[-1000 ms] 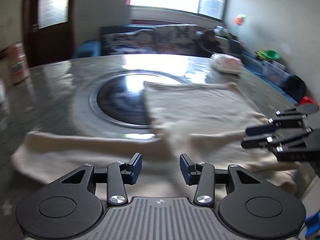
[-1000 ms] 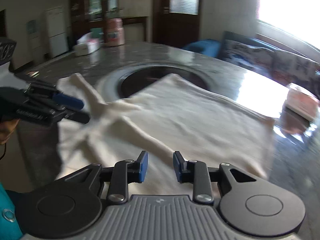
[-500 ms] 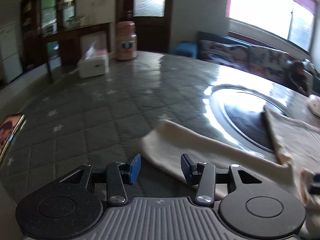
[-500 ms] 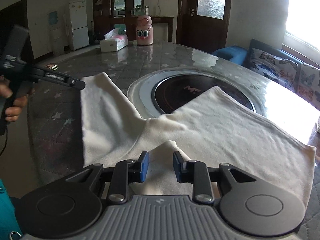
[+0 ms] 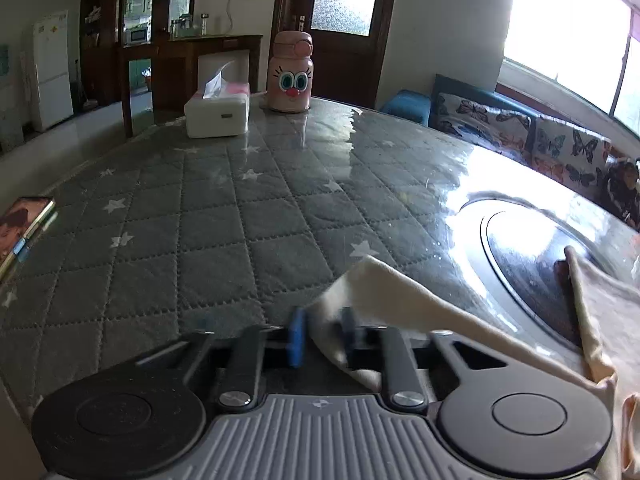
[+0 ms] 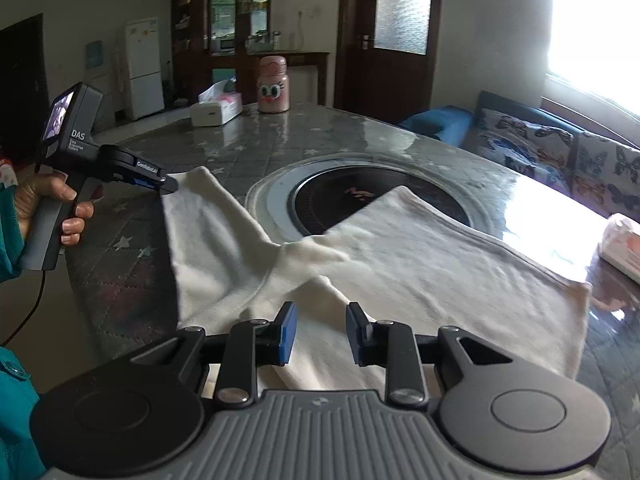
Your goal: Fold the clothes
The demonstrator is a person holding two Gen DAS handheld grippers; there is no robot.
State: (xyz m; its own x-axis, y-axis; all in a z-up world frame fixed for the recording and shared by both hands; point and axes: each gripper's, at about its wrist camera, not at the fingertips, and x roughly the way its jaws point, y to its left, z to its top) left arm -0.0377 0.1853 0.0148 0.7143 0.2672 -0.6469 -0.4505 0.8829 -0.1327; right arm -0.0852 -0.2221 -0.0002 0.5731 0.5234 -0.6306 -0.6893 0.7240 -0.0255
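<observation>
A cream long-sleeved top [image 6: 420, 256] lies flat on the table, its body partly over the round cooktop [image 6: 360, 196]. One sleeve [image 6: 204, 224] stretches out to the left. My left gripper [image 5: 322, 334] has the sleeve's cuff [image 5: 360, 292] between its blue pads; in the right wrist view the left gripper [image 6: 166, 184] pinches that cuff end. My right gripper [image 6: 318, 334] is open and empty, just above the top's near edge by the other folded sleeve [image 6: 320, 292].
A white tissue box [image 5: 218, 110] and a pink cartoon-face bottle [image 5: 290, 74] stand at the table's far side. A phone [image 5: 22, 224] lies at the left edge. A packet [image 6: 622, 244] lies at the right. The table has a grey quilted cover [image 5: 200, 220].
My left gripper swung left, moved onto the sleeve's cuff and closed on it. My right gripper stayed open and nearly still over the top's near edge.
</observation>
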